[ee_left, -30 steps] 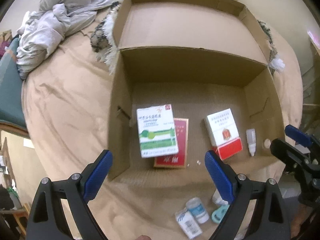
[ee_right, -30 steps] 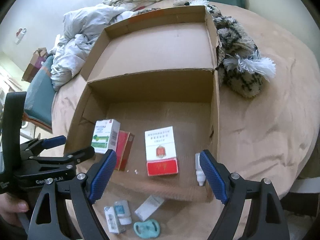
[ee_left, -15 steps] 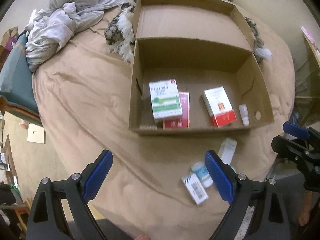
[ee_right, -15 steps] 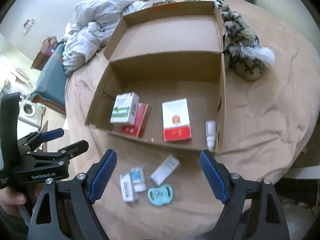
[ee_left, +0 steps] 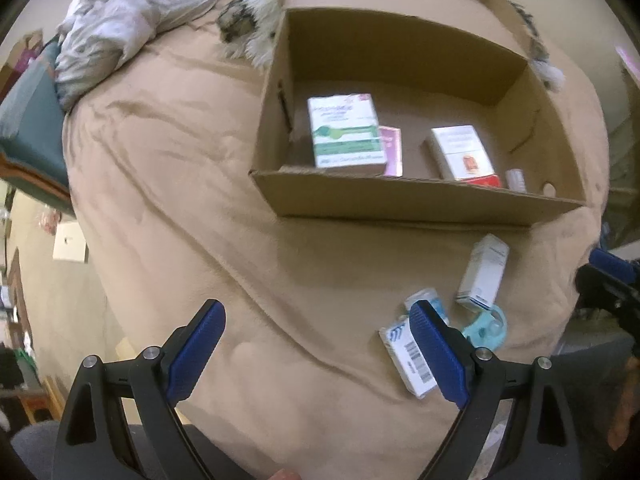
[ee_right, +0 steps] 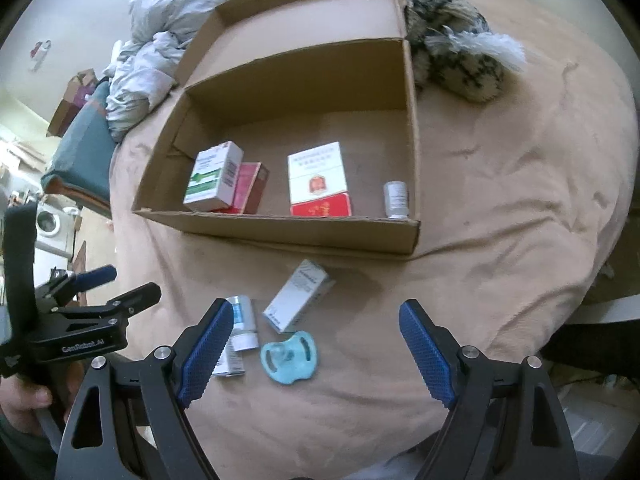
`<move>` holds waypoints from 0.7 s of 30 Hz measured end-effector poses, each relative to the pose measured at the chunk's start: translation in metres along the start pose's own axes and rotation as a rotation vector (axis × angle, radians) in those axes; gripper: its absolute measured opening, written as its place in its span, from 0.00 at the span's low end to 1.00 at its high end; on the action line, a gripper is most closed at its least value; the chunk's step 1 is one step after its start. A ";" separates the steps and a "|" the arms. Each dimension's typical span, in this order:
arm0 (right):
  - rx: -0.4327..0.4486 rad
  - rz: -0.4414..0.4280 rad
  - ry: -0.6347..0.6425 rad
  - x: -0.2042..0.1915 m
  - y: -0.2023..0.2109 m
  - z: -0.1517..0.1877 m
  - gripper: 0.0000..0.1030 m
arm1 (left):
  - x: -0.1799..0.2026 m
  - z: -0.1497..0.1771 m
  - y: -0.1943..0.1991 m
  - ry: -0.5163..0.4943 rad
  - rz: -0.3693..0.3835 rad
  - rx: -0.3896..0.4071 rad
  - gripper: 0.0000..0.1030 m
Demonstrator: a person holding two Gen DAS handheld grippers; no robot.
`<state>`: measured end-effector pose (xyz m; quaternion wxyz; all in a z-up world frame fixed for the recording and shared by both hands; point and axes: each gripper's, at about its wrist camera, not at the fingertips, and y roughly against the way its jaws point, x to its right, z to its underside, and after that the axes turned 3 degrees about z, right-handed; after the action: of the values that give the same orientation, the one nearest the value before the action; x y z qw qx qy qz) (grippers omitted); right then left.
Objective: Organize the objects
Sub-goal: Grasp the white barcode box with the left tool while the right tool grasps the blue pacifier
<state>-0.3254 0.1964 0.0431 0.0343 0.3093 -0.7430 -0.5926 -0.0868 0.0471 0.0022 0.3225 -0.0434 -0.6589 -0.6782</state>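
Note:
An open cardboard box (ee_right: 280,228) lies on a tan bedspread and holds a green-white carton (ee_right: 212,178), a pink-red carton (ee_right: 252,188), a white-red carton (ee_right: 318,178) and a small dropper bottle (ee_right: 396,200). In front of the box lie a white carton (ee_right: 298,296), a small blue-white bottle (ee_right: 244,322), a barcode carton (ee_left: 408,356) and a teal pacifier (ee_right: 290,356). My right gripper (ee_right: 316,346) is open and empty above the pacifier. My left gripper (ee_left: 316,350) is open and empty, left of the loose items; the box also shows in the left wrist view (ee_left: 400,196).
A crumpled grey-white sheet (ee_right: 156,52) lies at the back left. A furry black-and-white thing (ee_right: 460,60) lies behind the box on the right. A teal cushion (ee_left: 28,128) sits off the bed's left edge. The bed's front edge runs just below the loose items.
Both grippers have pulled back from over the box toward the bed's front edge, then lowered, so the loose items in front of the box now lie near the fingertips. Both stayed open.

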 end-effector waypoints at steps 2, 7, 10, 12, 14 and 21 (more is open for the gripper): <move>0.000 0.004 -0.021 0.006 -0.001 -0.001 0.87 | -0.005 0.000 -0.003 -0.010 0.012 -0.013 0.90; -0.033 0.007 -0.033 0.008 -0.011 -0.002 0.87 | -0.010 0.001 -0.006 -0.081 -0.005 -0.027 0.90; -0.078 0.007 -0.021 0.005 -0.020 0.001 0.87 | -0.011 0.004 -0.013 -0.123 0.001 -0.063 0.90; -0.176 -0.022 0.012 -0.002 -0.038 0.008 0.87 | -0.007 0.011 -0.020 -0.166 0.018 -0.110 0.90; -0.237 -0.004 0.055 -0.012 -0.052 0.016 0.87 | -0.004 0.016 -0.026 -0.183 0.026 -0.153 0.90; -0.323 0.091 0.222 -0.047 -0.089 0.033 0.77 | -0.006 0.021 -0.040 -0.211 0.051 -0.240 0.90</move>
<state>-0.2637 0.2386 -0.0316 0.1920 0.3294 -0.6432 -0.6641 -0.1090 0.0655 -0.0324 0.2609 -0.1693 -0.6019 -0.7355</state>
